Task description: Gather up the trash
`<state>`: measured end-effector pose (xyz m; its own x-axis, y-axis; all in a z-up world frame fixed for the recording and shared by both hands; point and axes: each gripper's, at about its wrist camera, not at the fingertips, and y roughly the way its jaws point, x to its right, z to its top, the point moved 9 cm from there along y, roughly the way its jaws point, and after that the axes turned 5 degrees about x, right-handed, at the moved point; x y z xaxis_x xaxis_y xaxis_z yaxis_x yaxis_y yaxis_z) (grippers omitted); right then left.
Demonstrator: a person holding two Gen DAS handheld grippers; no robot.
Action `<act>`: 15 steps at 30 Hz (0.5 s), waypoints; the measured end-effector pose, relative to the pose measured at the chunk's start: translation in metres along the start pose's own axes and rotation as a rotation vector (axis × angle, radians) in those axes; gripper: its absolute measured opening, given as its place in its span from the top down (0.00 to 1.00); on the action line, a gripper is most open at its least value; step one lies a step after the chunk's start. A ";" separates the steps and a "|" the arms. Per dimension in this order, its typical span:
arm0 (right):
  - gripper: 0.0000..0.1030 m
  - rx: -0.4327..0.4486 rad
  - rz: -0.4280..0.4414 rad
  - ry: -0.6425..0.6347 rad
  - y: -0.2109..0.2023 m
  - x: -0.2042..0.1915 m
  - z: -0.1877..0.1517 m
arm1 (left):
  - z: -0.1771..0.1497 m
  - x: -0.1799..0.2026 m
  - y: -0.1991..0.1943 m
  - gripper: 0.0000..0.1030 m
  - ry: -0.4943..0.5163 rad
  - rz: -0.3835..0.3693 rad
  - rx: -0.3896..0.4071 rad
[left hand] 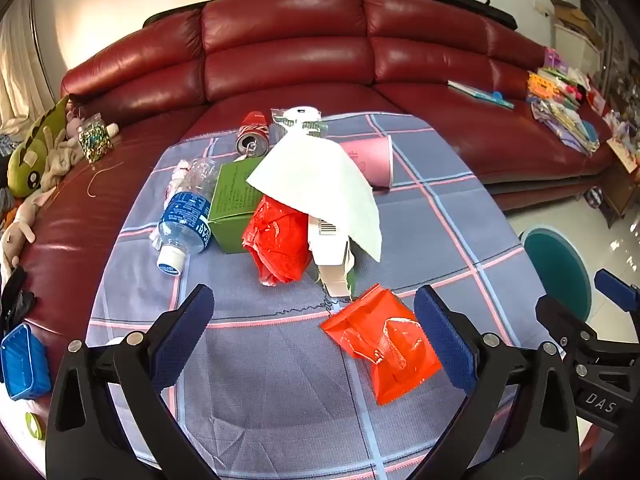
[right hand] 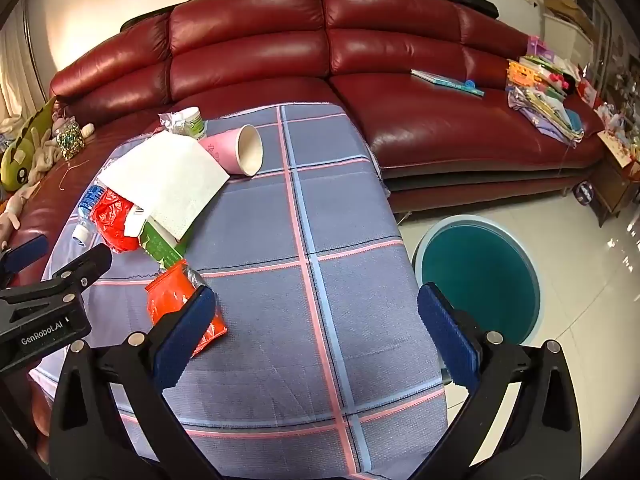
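Both tools released. I see the orange packet [left hand: 382, 350] at 1 o'clock inside my left tool [left hand: 314, 338]; right tool [right hand: 316, 332] sits beside it.

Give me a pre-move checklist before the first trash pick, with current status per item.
1. Left hand-held gripper open and holding nothing: ok.
2. Right hand-held gripper open and holding nothing: ok.
3. Nearest piece, the orange packet, lies flat on the checked cloth, apart from the pile: ok.
4. Teal bin on the floor beside the table, mouth unobstructed: ok.
5. Pile stable: not ok. The white napkin is draped over the green box and red bag, so pulling one may shift the others.
6. Soda can empty: cannot tell.
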<state>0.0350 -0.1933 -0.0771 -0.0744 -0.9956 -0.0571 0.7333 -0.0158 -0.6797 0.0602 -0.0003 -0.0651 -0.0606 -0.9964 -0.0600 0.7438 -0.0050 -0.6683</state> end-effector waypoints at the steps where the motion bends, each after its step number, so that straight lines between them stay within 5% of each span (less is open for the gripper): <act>1: 0.06 -0.005 -0.004 -0.006 0.000 0.000 -0.001 | 0.000 0.000 0.000 0.03 -0.002 -0.001 -0.001; 15: 0.06 0.010 -0.017 -0.008 -0.002 -0.006 0.005 | 0.002 -0.002 -0.002 0.03 -0.005 -0.002 0.003</act>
<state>0.0376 -0.1874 -0.0713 -0.0813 -0.9959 -0.0397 0.7389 -0.0335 -0.6730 0.0598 0.0013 -0.0622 -0.0588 -0.9967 -0.0553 0.7460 -0.0070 -0.6660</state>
